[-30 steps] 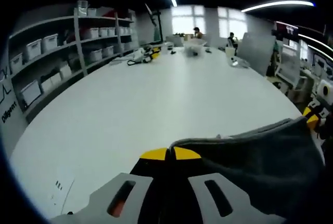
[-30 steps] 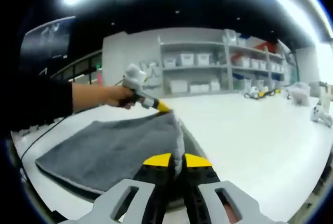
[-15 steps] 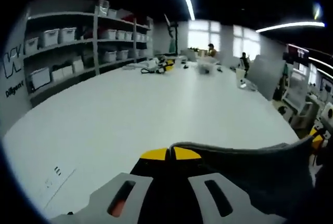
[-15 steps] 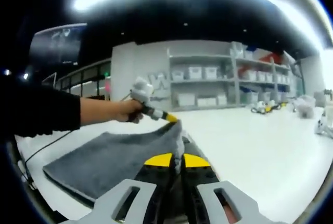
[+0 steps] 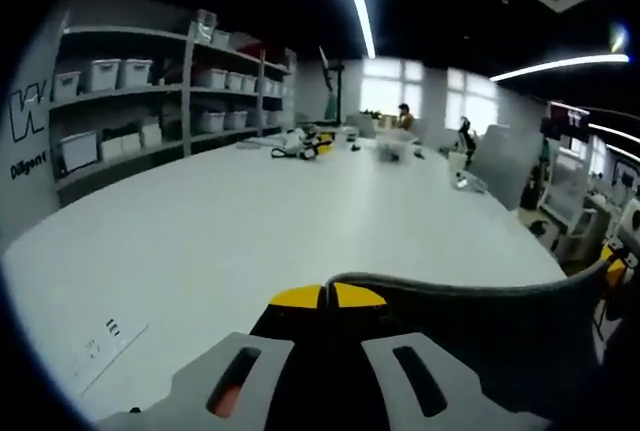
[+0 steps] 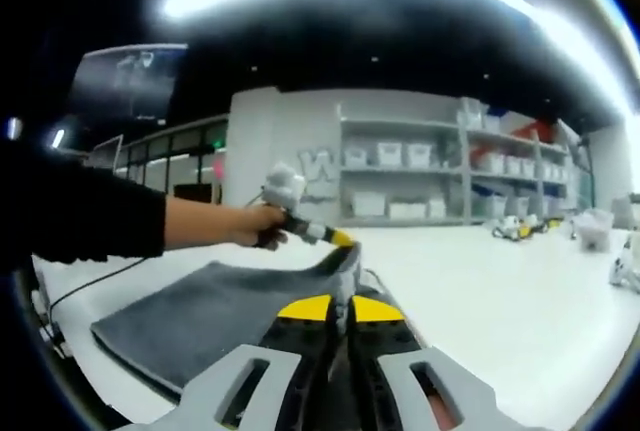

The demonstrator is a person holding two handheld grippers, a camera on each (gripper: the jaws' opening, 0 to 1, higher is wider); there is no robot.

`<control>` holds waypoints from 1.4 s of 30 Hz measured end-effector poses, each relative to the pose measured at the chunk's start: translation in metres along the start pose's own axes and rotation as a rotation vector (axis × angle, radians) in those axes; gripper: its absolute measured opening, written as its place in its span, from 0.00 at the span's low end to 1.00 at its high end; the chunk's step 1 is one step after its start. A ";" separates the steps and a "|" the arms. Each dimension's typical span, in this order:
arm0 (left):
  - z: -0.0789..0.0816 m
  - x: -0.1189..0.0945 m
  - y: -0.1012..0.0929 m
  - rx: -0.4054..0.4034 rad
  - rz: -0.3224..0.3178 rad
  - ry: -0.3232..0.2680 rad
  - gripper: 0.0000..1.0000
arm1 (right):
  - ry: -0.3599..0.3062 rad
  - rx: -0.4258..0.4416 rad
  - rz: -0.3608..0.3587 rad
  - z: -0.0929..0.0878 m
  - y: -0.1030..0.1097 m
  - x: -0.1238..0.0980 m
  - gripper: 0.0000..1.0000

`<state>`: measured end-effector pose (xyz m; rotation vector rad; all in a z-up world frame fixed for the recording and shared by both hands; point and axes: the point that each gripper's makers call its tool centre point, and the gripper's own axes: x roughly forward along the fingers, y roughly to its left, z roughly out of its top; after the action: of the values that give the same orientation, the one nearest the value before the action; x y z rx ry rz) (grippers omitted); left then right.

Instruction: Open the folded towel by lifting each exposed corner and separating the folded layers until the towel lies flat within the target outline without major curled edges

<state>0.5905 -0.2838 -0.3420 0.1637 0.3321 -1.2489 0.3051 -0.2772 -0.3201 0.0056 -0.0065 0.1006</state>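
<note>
**Towel held up by two corners**

Towel (image 6: 210,316), grey, lies partly on the white table (image 5: 230,221) with its near edge raised. In the right gripper view, from the left, a hand (image 6: 255,226) in a dark sleeve (image 6: 80,216) holds the left gripper (image 6: 340,239), its yellow tips pressed together on one corner; right of it, the right gripper (image 6: 337,308) pinches the adjoining edge. Shelves (image 6: 420,186) of white bins line the far wall.
</note>
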 end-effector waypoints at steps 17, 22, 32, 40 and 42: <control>0.030 -0.066 0.007 -0.046 0.030 -0.093 0.01 | -0.093 -0.113 0.226 0.051 0.093 0.013 0.00; 0.026 -0.095 0.018 -0.049 0.064 -0.100 0.01 | -0.102 -0.135 0.302 0.059 0.130 0.016 0.00; 0.019 -0.156 0.044 -0.023 0.140 -0.109 0.01 | -0.095 -0.175 0.412 0.060 0.199 0.031 0.00; 0.001 -0.195 0.066 0.009 0.187 -0.074 0.01 | -0.085 -0.186 0.485 0.053 0.254 0.041 0.00; -0.002 -0.205 0.072 0.013 0.191 -0.065 0.01 | -0.085 -0.179 0.508 0.052 0.267 0.043 0.00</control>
<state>0.6016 -0.0766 -0.2794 0.1619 0.2459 -1.0658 0.3204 -0.0076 -0.2665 -0.1716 -0.1021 0.6075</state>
